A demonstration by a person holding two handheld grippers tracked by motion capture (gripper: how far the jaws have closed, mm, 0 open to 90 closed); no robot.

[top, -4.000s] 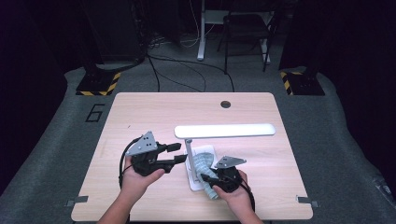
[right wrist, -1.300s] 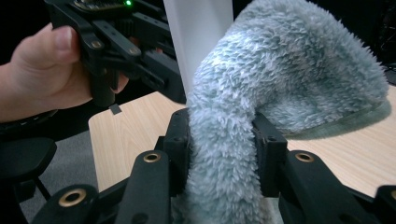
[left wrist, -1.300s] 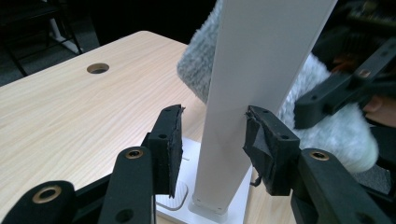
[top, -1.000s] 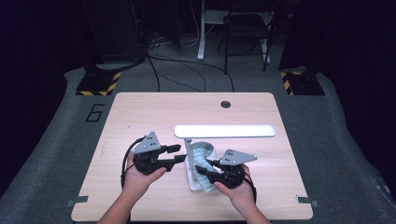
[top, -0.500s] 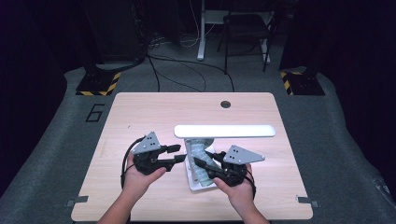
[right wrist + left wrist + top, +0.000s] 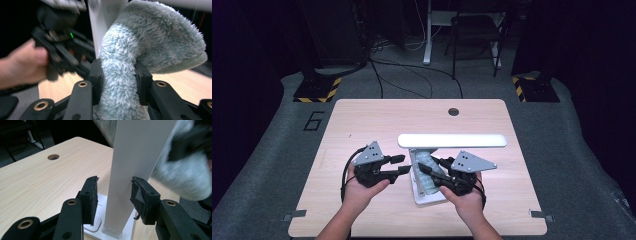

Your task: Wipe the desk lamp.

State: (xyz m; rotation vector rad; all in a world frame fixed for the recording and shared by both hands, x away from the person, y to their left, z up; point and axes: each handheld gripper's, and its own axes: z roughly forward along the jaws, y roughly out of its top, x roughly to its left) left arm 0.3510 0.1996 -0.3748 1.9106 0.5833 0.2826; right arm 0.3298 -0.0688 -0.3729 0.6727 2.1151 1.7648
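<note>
Since a second ago, right gripper (image 6: 430,165) lifted higher against the lamp post (image 6: 130,170), fluffy cloth (image 6: 130,75) carried up with it off the lamp base (image 6: 428,199). Clamped tight on that cloth. Left gripper (image 6: 401,165) unmoved, held level, jaws parted around the post, one pad touching it.
</note>
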